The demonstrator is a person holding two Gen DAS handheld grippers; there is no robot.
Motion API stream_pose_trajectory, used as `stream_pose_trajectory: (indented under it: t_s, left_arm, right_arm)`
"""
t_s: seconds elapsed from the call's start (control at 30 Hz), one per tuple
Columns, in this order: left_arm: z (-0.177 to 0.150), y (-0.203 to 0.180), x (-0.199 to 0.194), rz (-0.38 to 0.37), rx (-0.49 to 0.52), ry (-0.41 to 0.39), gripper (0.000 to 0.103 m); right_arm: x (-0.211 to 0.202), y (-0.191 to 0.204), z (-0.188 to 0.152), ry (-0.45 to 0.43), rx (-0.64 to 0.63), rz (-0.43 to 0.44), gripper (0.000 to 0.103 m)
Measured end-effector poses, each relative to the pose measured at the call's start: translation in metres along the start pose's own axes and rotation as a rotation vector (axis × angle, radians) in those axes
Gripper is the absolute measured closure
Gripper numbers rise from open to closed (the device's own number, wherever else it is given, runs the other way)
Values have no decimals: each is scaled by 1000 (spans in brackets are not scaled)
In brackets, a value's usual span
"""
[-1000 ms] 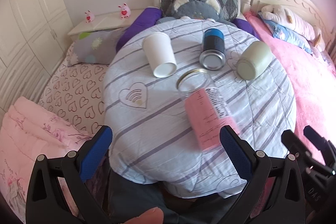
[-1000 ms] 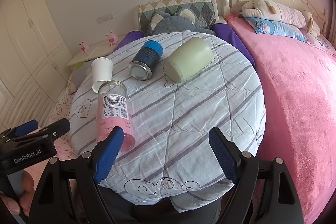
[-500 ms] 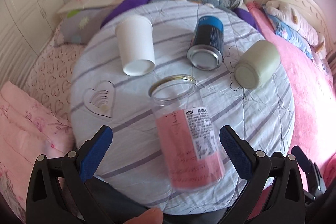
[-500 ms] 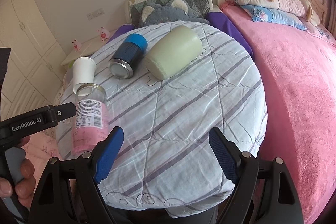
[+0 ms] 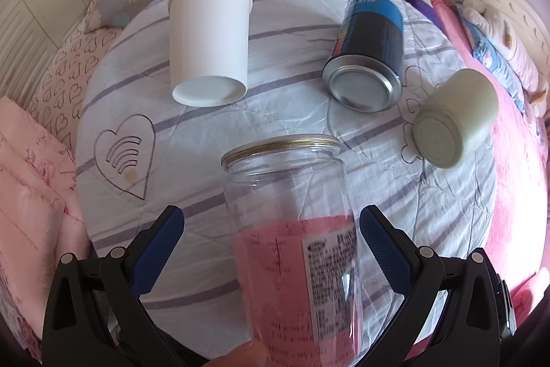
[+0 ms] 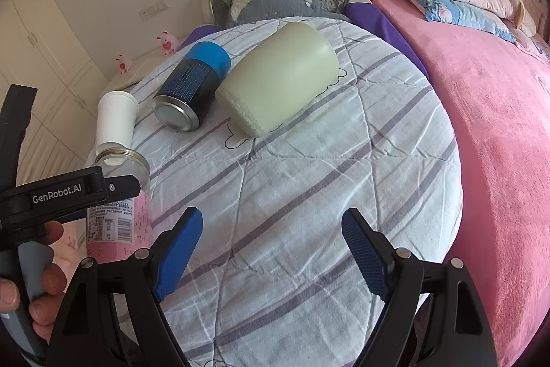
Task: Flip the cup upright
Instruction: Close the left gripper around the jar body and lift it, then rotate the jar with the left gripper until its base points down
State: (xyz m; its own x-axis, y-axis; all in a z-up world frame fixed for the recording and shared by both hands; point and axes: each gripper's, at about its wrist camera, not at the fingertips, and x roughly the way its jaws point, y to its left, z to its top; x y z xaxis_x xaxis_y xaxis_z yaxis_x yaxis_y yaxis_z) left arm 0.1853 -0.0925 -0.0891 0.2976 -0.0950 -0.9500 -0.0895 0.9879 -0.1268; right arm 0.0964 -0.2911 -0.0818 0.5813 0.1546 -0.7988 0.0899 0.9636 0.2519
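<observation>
A clear glass jar [image 5: 292, 229] with a pink label lies on its side on the round striped table [image 5: 213, 263], mouth pointing away. My left gripper [image 5: 271, 243] is open and straddles the jar, with one blue pad on each side and not touching it. The jar also shows in the right wrist view [image 6: 118, 212], partly behind the left gripper. A white paper cup [image 5: 209, 47], a blue and black can [image 5: 369, 50] and a pale green cup [image 5: 453, 119] also lie on their sides. My right gripper [image 6: 271, 250] is open and empty above the table's near part.
A pink bed [image 6: 498, 126] with soft toys runs along the right. A grey bear cushion [image 6: 271, 2] and patterned pillow lie behind the table. Pink bedding [image 5: 27, 212] lies to the left. White wardrobes [image 6: 41, 57] stand at the far left.
My left gripper has moved forward and down over the jar, so its pads now flank the jar. The right gripper has moved slightly forward over the table.
</observation>
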Motion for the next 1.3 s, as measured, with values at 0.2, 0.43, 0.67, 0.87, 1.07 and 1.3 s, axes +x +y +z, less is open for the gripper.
stream_pose_trajectory:
  t_s: [0.2, 0.43, 0.67, 0.87, 1.07, 1.3]
  left_arm:
    - [5, 3, 12, -32, -30, 37, 0]
    - [10, 7, 15, -70, -40, 46, 13]
    - [9, 3, 13, -110, -14, 53, 29]
    - [6, -1, 7, -125, 27, 28, 30]
    - [5, -5, -16, -124, 78, -63, 30]
    - [1, 0, -43, -111, 131, -171, 30]
  right_arm:
    - [6, -2, 3, 14, 0, -5, 19]
    - [10, -3, 5, 23, 5, -17, 19]
    - [6, -3, 6, 14, 10, -30, 19]
    - [2, -2, 3, 9, 9, -30, 19]
    - [-6, -4, 0, -5, 21, -37, 19]
    - [-14, -4, -3, -23, 29, -42, 19]
